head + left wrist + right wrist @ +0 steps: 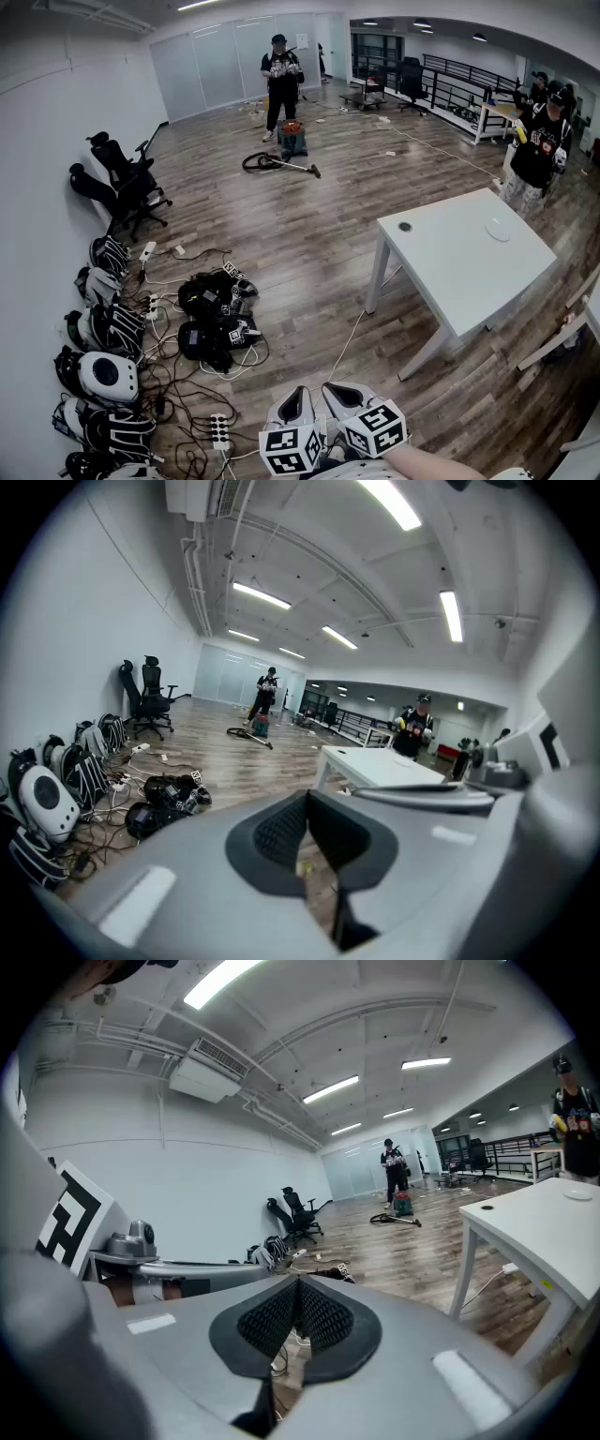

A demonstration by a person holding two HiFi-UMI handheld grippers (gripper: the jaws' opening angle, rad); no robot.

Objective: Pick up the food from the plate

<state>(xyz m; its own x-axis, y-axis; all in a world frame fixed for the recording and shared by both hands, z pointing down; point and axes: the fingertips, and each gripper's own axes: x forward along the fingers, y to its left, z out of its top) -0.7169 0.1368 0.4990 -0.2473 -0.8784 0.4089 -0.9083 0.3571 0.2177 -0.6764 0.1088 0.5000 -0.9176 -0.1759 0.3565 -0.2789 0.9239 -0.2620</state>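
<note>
- Showing the left gripper [298,398] and the right gripper [337,394], both white with black-and-white square-marker cubes, side by side at the bottom edge of the head view, above the wood-plank floor [309,244].
- Left gripper [307,799]: in its own view the dark textured pads meet at their tips, jaws pressed together, with nothing between them.
- Right gripper [298,1283]: jaws likewise pressed together and holding nothing; a bare forearm [441,464] runs behind it.
- Rectangular white table [459,272] on white legs, standing well apart from both grippers, ahead and to the right.
- Small round white plate [498,230], the task's thing, lying on the far right part of the tabletop; any food on it is too small to make out. The plate [577,1194] also appears in the right gripper view.
- Small dark round spot [404,226] near the table's far left corner.
- Black office chairs [122,183] against the white left wall.
- Row of black-and-white helmets and packs [103,375] along that wall, among tangled cables and a white power strip [220,431].
- Black equipment bundles [216,319] on the floor, between the wall row and the table.
- Vacuum cleaner [292,139] with a black hose, on the floor at the far end of the room.
- One person in black [281,80] standing just behind the vacuum cleaner; another person in black [539,145] beyond the table's far right corner.
</note>
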